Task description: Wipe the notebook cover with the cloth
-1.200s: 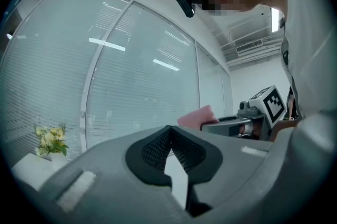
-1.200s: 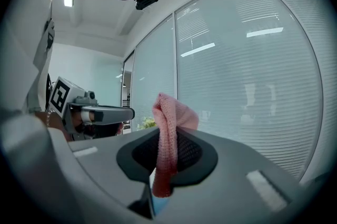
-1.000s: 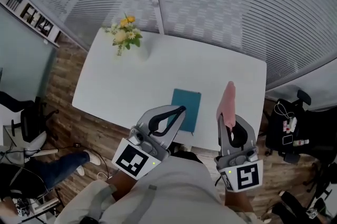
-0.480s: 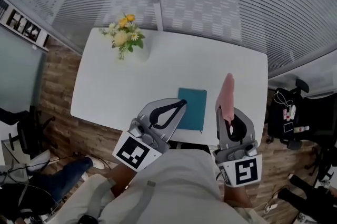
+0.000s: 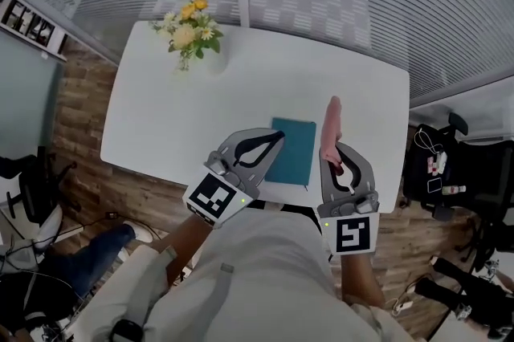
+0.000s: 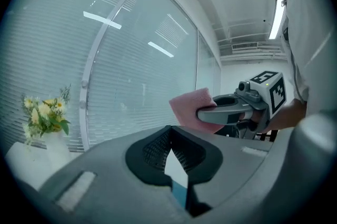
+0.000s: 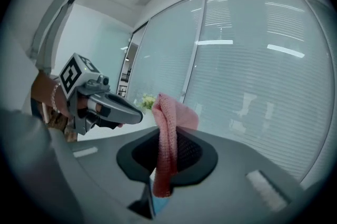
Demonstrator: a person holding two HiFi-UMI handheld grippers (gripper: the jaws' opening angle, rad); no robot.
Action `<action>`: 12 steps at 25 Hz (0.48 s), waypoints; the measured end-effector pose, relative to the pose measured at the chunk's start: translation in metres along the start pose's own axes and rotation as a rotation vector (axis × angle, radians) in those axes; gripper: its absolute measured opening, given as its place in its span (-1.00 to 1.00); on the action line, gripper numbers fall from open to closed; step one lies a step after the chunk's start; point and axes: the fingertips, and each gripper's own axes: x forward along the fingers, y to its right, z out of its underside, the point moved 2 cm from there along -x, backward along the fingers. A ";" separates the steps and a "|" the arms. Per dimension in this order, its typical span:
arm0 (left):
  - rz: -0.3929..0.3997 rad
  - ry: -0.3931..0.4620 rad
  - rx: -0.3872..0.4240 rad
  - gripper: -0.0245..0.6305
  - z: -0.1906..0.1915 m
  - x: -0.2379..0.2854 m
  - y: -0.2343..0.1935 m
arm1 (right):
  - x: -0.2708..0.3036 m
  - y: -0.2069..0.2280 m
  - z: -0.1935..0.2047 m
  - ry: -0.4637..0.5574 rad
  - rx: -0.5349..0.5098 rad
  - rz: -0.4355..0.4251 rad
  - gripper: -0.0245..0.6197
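Note:
A teal notebook (image 5: 293, 148) lies flat near the front edge of the white table (image 5: 169, 116). My right gripper (image 5: 329, 157) is shut on a pink cloth (image 5: 330, 122), which stands up out of its jaws just right of the notebook. That cloth (image 7: 167, 136) fills the jaws of my right gripper (image 7: 166, 146) in the right gripper view. My left gripper (image 5: 277, 138) is shut and empty, its tip over the notebook's near left edge. In the left gripper view the left gripper (image 6: 168, 136) shows only a sliver of teal notebook (image 6: 179, 197) under its jaws.
A vase of yellow flowers (image 5: 193, 31) stands at the table's far left corner. Window blinds run behind the table. A black chair with gear (image 5: 442, 176) sits right of the table. Someone's leg (image 5: 84, 256) is on the wooden floor at left.
Both grippers have moved forward over the table's near edge. The cloth has come closer to the notebook's right side, and the left tip now overlaps the notebook.

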 end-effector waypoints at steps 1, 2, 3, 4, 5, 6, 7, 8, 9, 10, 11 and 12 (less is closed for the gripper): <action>-0.002 -0.019 0.002 -0.93 0.011 0.003 -0.002 | 0.004 -0.004 0.012 -0.046 -0.040 -0.015 -0.83; -0.002 -0.041 0.000 -0.93 0.023 0.005 -0.003 | 0.009 -0.009 0.024 -0.089 -0.075 -0.028 -0.83; -0.001 -0.064 -0.003 -0.93 0.034 0.007 -0.004 | 0.014 -0.013 0.034 -0.120 -0.105 -0.038 -0.83; 0.001 -0.086 -0.005 -0.93 0.045 0.008 -0.004 | 0.019 -0.017 0.043 -0.141 -0.132 -0.044 -0.83; 0.003 -0.105 -0.007 -0.93 0.054 0.010 -0.005 | 0.024 -0.021 0.052 -0.156 -0.159 -0.048 -0.83; 0.004 -0.122 -0.009 -0.93 0.063 0.010 -0.006 | 0.028 -0.025 0.061 -0.170 -0.188 -0.051 -0.83; 0.005 -0.138 -0.011 -0.93 0.072 0.011 -0.007 | 0.033 -0.029 0.070 -0.182 -0.220 -0.057 -0.83; 0.005 -0.154 -0.013 -0.93 0.081 0.012 -0.008 | 0.037 -0.033 0.078 -0.192 -0.251 -0.066 -0.83; 0.005 -0.169 -0.015 -0.93 0.090 0.012 -0.010 | 0.041 -0.038 0.085 -0.204 -0.276 -0.076 -0.83; 0.006 -0.185 -0.017 -0.93 0.099 0.013 -0.012 | 0.046 -0.043 0.091 -0.217 -0.298 -0.087 -0.83; 0.007 -0.202 -0.021 -0.93 0.109 0.014 -0.014 | 0.051 -0.047 0.098 -0.230 -0.326 -0.097 -0.83; 0.008 -0.219 -0.026 -0.93 0.118 0.015 -0.016 | 0.055 -0.051 0.107 -0.242 -0.358 -0.106 -0.83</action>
